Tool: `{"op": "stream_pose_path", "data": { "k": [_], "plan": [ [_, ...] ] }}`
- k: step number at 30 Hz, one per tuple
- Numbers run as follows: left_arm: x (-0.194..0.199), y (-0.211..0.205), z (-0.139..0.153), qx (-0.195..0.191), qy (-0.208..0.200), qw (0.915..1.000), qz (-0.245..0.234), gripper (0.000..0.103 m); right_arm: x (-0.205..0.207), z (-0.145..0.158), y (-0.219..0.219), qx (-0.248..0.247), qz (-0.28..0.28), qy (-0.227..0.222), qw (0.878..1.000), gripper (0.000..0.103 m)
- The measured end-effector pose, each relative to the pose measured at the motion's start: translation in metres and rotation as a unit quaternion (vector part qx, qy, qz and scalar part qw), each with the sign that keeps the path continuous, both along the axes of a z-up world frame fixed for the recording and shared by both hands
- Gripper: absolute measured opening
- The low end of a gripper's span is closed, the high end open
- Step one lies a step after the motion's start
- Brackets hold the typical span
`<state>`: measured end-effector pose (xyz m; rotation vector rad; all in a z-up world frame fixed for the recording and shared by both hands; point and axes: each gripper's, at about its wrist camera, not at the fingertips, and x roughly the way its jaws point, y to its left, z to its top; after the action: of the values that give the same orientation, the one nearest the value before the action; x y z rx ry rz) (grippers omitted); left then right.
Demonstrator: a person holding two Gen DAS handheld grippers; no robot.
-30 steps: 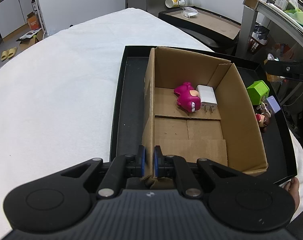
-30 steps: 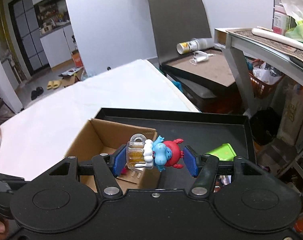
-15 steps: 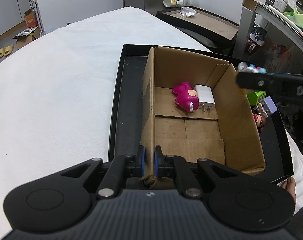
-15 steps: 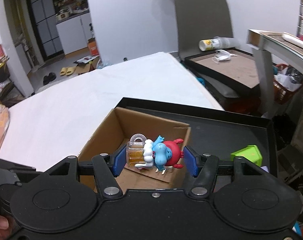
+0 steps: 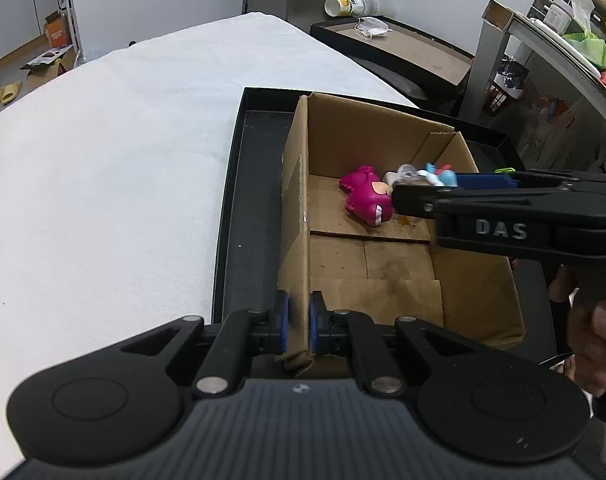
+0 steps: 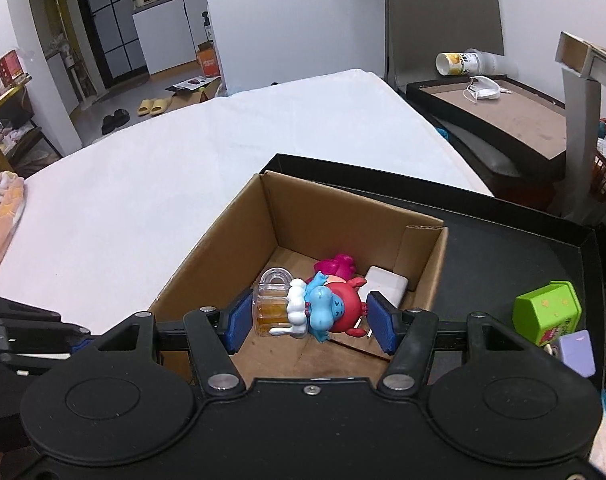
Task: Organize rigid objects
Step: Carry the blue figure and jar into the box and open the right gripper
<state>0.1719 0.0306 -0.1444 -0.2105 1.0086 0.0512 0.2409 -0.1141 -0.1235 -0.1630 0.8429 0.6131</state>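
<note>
the left gripper [image 5: 299, 330] is pinched narrow on the near left wall of the open cardboard box [image 5: 345, 140], its blue pads on either side of the cardboard edge. the box stands in a black tray [image 5: 239, 216] at the right edge of a white-covered table [image 5: 103, 168]. inside, at the box's far right corner, a magenta toy figure [image 5: 365, 196] lies just beside a white charger [image 6: 387, 286]. the right gripper [image 6: 309, 316] hangs over the box, clamped on a blue and red figurine with a beer mug [image 6: 315, 308]. further right, on the tray floor outside the box, sit a green toy house [image 6: 549, 312] and a lilac block [image 6: 577, 352].
</note>
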Motion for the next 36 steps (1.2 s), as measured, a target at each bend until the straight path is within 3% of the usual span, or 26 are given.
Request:
{"op": "stream_pose_path", "data": {
  "k": [19,26,36],
  "plan": [
    [0.004,0.008,-0.002,-0.023,0.005,0.9997,0.003,0.010,0.016,-0.020,0.036,-0.011,0.031,-0.013,0.999,0.061],
    [0.003,0.008,0.000,-0.019,0.006,0.9998,0.006,0.010,0.017,-0.004,0.023,0.008,0.015,-0.015,1.000,0.062],
    [0.004,0.003,0.002,-0.006,0.010,0.9999,0.008,0.009,0.020,0.006,-0.002,-0.004,-0.014,0.022,1.000,0.063]
  ]
}}
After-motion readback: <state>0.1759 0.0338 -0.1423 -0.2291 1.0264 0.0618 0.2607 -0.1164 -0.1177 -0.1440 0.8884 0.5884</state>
